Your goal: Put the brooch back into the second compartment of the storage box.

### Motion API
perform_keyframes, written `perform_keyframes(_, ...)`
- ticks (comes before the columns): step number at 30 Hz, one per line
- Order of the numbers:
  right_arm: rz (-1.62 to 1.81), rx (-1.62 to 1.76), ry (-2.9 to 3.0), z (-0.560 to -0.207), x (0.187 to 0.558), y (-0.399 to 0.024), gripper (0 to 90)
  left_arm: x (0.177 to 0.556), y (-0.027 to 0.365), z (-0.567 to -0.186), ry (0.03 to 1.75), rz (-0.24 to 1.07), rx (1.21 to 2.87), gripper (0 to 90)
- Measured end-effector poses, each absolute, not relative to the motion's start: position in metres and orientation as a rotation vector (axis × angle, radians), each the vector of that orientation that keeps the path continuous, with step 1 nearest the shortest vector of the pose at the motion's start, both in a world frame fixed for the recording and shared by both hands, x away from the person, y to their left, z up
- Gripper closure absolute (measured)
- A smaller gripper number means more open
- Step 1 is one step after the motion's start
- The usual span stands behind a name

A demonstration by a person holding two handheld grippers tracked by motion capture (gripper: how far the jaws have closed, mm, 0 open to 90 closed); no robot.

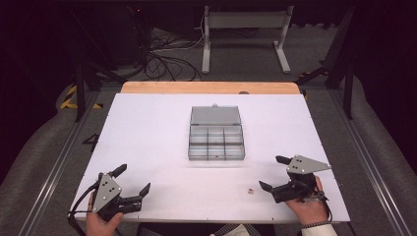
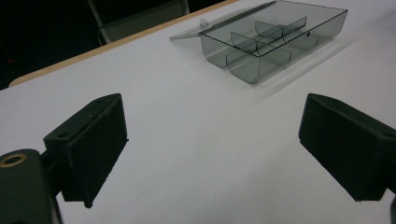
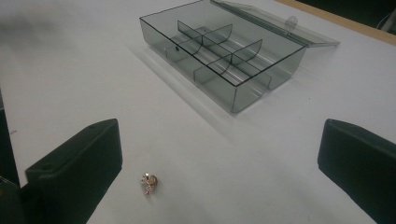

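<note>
Smoky grey box (image 1: 216, 140), white table (image 1: 147, 128), black jaws.

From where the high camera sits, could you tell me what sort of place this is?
Probably a lab bench set up for recording handling tasks. A white table stands in a dark room with loose cables on the floor behind it, and a person holds the left gripper and right gripper over it.
</note>
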State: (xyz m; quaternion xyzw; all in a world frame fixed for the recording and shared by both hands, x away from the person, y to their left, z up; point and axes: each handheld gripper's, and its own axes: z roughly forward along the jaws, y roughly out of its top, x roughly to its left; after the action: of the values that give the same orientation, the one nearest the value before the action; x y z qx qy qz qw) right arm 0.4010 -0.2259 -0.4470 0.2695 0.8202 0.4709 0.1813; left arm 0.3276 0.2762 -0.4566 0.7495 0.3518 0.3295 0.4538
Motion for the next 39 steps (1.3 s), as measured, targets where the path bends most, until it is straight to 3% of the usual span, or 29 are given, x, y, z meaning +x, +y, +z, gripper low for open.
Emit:
perform_keyframes(34, 1.309, 0.615, 2.457, -0.433, 0.414, -0.18, 0.4, 0.326, 0.277, -0.456, 0.866, 0.809, 1.851, 8.2)
perform_keyframes(39, 1.289, 0.668, 2.601, -0.429, 0.418, -0.179, 5.9, 0.327, 0.276, -0.456, 0.863, 0.804, 1.852, 8.2)
